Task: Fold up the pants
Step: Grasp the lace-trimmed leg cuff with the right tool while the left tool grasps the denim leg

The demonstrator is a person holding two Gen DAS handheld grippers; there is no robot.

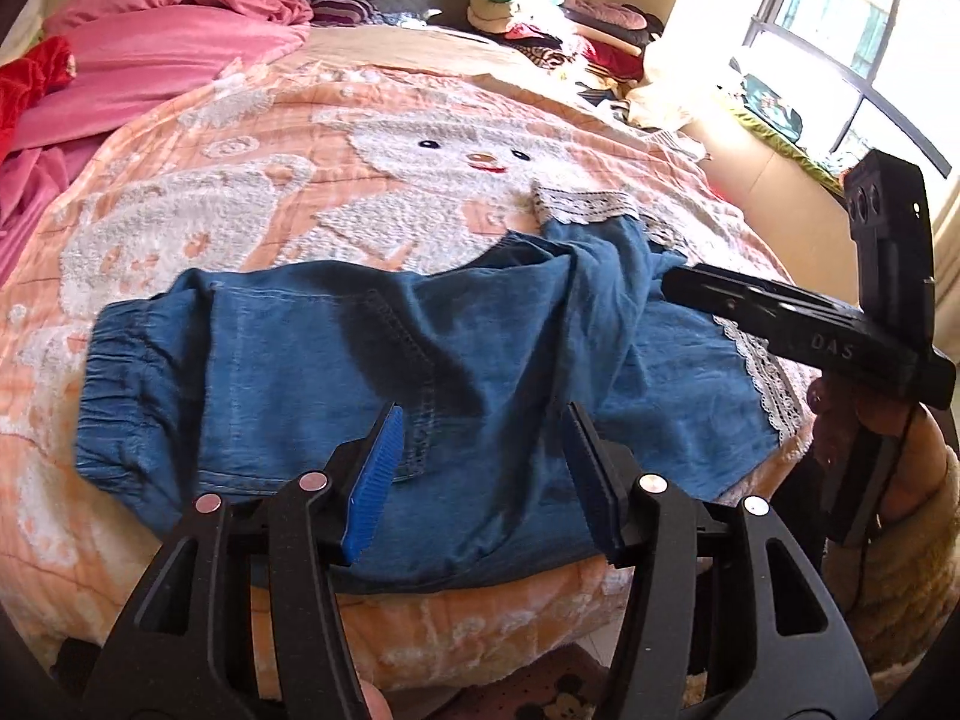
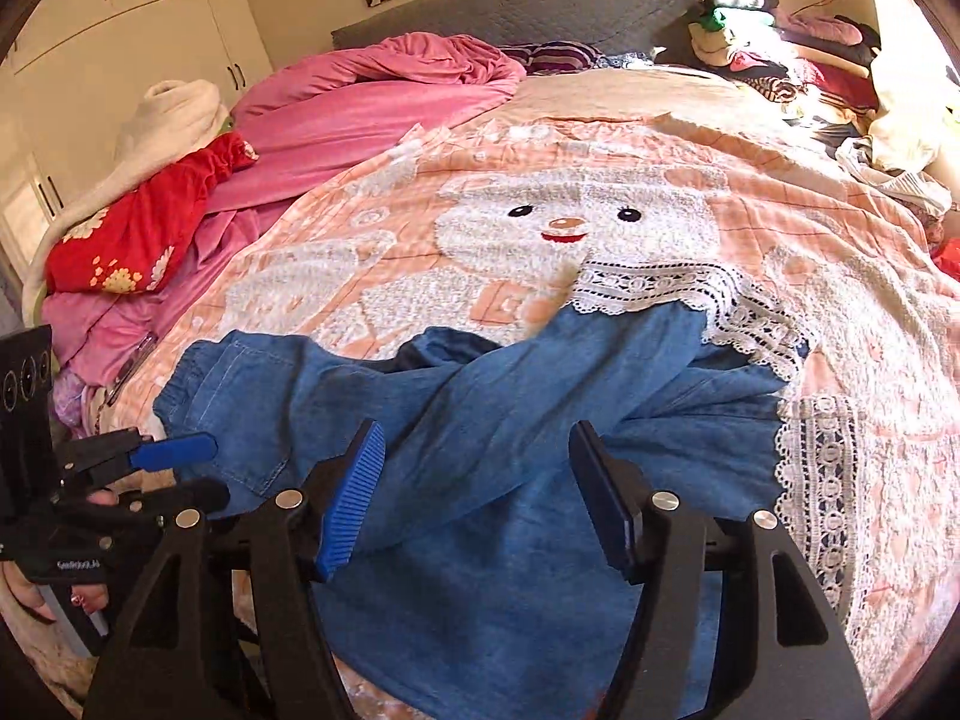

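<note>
Pants (image 1: pixel 372 372): I am looking at blue denim pants lying crosswise near the bed's front edge, on the peach blanket (image 1: pixel 252 138). One leg is lying twisted over the other; no neat fold is showing.
Left gripper (image 1: pixel 480 474): I am holding it just above the seat area, fingers spread wide, nothing between them.
Right gripper (image 2: pixel 477 495): I am hovering it over the leg fabric, fingers likewise wide and empty.
Step in hand: I am judging this as straightening before folding, since the upper leg is crossing diagonally.
How to do it well: I am planning to pinch the lace hem (image 2: pixel 648 288) with the right and the waistband (image 1: pixel 105 378) with the left, then pull apart gently until the legs are lying one on the other. Taking both layers in each pinch should keep them from sliding.
Risk: I am expecting thin cloth to bunch if I grip mid-leg.
Denim: it is looking light, soft and washed, creasing readily, with a stitched seam (image 1: pixel 420 396) running near the left fingers.
Waistband: elastic, gathered into close puckers.
Lace: white openwork trim with scalloped edges at the leg ends.
Blanket: tufted, looped pile with a white bear figure (image 2: pixel 570 222); I am expecting it to grip the denim slightly.
Pads (image 1: pixel 375 480): blue, ribbed, suited to thin cloth.
</note>
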